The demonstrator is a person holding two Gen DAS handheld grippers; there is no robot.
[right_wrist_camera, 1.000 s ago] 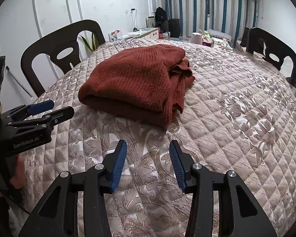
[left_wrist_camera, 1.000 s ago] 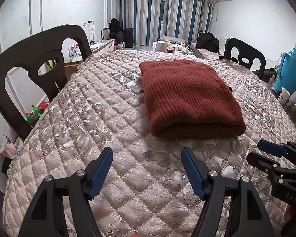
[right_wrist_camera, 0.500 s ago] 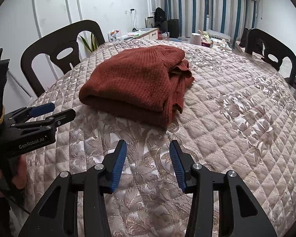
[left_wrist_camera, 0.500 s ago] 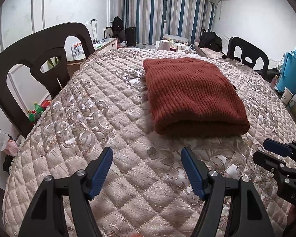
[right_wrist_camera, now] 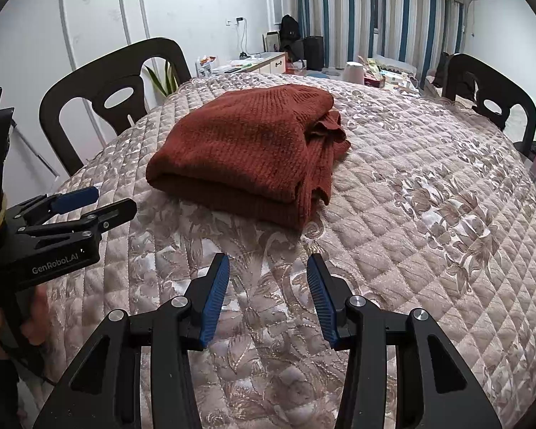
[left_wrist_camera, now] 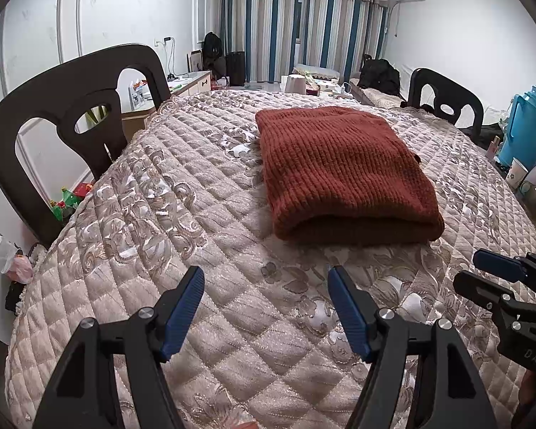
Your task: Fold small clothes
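**Folded sweater on the worktop, both hands empty**

My left hand-held gripper (left_wrist_camera: 264, 286) hovers low over the quilted cover (left_wrist_camera: 160, 214) of the worktop, its blue-padded fingers (left_wrist_camera: 184, 307) spread wide with nothing between them. My right hand-held gripper (right_wrist_camera: 268, 279) hangs beside it, jaws parted a little less and also holding nothing.

The rust-red sweater (left_wrist_camera: 339, 171) lies folded into a thick rectangle near the middle of the worktop, ahead of both grippers and apart from them. From the right wrist view, a bunched bit of knit (right_wrist_camera: 330, 128) pokes out at the sweater's far right side.

Dark chairs (left_wrist_camera: 71, 107) stand at the worktop's edge. Off to the right stand a blue jug (left_wrist_camera: 525, 125), a paper cup (left_wrist_camera: 517, 173) and some bottles; I cannot tell what is in them.
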